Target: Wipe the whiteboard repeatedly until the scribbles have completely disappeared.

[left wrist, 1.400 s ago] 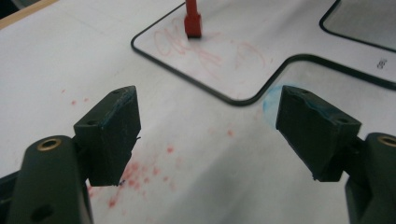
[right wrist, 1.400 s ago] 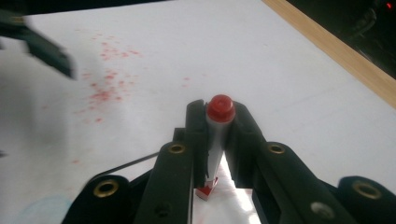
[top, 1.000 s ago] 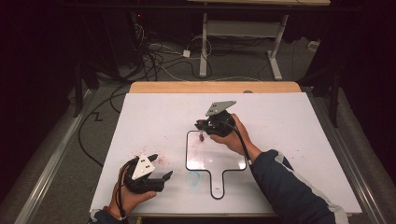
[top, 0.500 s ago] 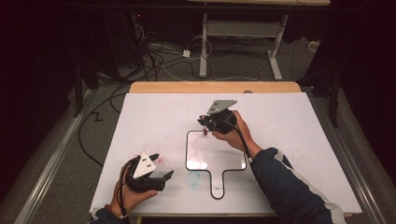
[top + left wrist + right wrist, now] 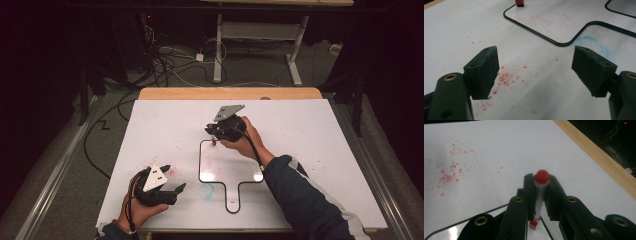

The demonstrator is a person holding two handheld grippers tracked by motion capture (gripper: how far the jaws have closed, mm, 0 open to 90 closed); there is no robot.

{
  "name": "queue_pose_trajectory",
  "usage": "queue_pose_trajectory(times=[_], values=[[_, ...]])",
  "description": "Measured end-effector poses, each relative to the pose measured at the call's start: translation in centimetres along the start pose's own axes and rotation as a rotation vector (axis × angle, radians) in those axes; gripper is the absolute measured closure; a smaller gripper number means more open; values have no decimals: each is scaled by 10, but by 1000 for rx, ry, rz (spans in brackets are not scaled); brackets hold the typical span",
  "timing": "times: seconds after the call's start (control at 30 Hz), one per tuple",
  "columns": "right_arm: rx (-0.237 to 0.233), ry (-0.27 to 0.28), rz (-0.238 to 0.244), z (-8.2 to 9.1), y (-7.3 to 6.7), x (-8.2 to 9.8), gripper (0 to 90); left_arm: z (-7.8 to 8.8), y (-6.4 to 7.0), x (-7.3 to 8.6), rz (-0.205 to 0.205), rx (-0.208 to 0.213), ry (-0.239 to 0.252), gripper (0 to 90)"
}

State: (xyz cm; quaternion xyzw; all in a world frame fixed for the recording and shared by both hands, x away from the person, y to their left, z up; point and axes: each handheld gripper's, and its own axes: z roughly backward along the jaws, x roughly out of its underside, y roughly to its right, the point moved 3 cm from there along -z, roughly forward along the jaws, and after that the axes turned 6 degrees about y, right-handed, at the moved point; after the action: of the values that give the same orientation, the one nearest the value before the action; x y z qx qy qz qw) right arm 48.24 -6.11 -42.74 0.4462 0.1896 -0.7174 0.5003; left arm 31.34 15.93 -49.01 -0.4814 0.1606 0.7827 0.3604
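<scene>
A small paddle-shaped whiteboard (image 5: 201, 167) with a black rim lies mid-table, red scribbles on its face. My right gripper (image 5: 216, 133) is at its far edge, shut on a red marker (image 5: 215, 141) that stands nearly upright with its lower end at the board. In the right gripper view the marker (image 5: 541, 177) is pinched between the pads of the right gripper (image 5: 541, 185), red cap end up. My left gripper (image 5: 173, 179) rests open near the table's front left. In its own view the left gripper (image 5: 535, 66) has nothing between its pads, and the board's rim (image 5: 536, 31) lies ahead.
The white tabletop (image 5: 310, 135) carries red specks (image 5: 507, 77) near the left gripper and a blue smudge (image 5: 594, 41) by the board's handle. A wooden strip (image 5: 230, 93) runs along the far edge. Cables and desk legs stand on the floor beyond.
The right gripper with the marker has edged slightly left along the board's far edge. The left gripper has stayed put.
</scene>
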Motion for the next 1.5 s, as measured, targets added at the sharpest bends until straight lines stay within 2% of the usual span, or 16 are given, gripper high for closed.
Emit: queue_pose_trajectory(times=[0.1, 0.17, 0.23, 0.3, 0.37, 0.47, 0.5, 0.67, 0.8, 0.97, 1.0, 1.07, 1.2, 1.27, 1.43, 1.5], values=[[-28, 2, -12, -5, -2, -3, 815, 0, 0, 0, 1, 2, 1, 211], [-106, 11, -28, -7, -9, -7, 815, 0, 0, 0, 2, 4, 4, 211], [-122, -1, -16, -8, -13, -9, 815, 0, -1, 0, 2, 4, 2, 210], [-102, -14, -8, -10, -12, -10, 815, 0, -1, -1, 3, 4, 6, 211], [-36, -37, 21, -11, -5, -11, 815, 0, 0, -1, -4, 2, 4, 211], [-14, -39, -23, -13, 5, -10, 815, -2, 3, -2, -12, 4, 4, 212], [-24, -37, -21, -13, 4, -10, 815, -2, 3, -2, -18, 4, 3, 212], [-198, -24, -30, -16, -18, -16, 814, -1, 3, -2, -20, 9, 0, 212], [-239, -47, -15, -15, -28, -19, 815, -1, 4, -2, -23, 14, 2, 212], [-109, -75, 9, -11, -15, -16, 815, 0, 5, -2, -28, 15, -1, 212], [-104, -67, -9, -10, -13, -15, 815, 0, 5, -2, -29, 16, -1, 212], [-115, -56, -21, -8, -15, -13, 814, 0, 4, -2, -27, 17, 0, 213], [-223, -52, -30, -5, -34, -14, 814, -1, 5, -2, -27, 22, -5, 212], [-208, -68, -10, -1, -37, -14, 815, 0, 6, -2, -24, 25, -1, 212], [-57, -116, 7, 7, -15, -8, 815, 1, 7, -3, -27, 26, 3, 212], [-54, -113, -13, 10, -11, -6, 815, 1, 7, -3, -26, 27, 3, 212]])
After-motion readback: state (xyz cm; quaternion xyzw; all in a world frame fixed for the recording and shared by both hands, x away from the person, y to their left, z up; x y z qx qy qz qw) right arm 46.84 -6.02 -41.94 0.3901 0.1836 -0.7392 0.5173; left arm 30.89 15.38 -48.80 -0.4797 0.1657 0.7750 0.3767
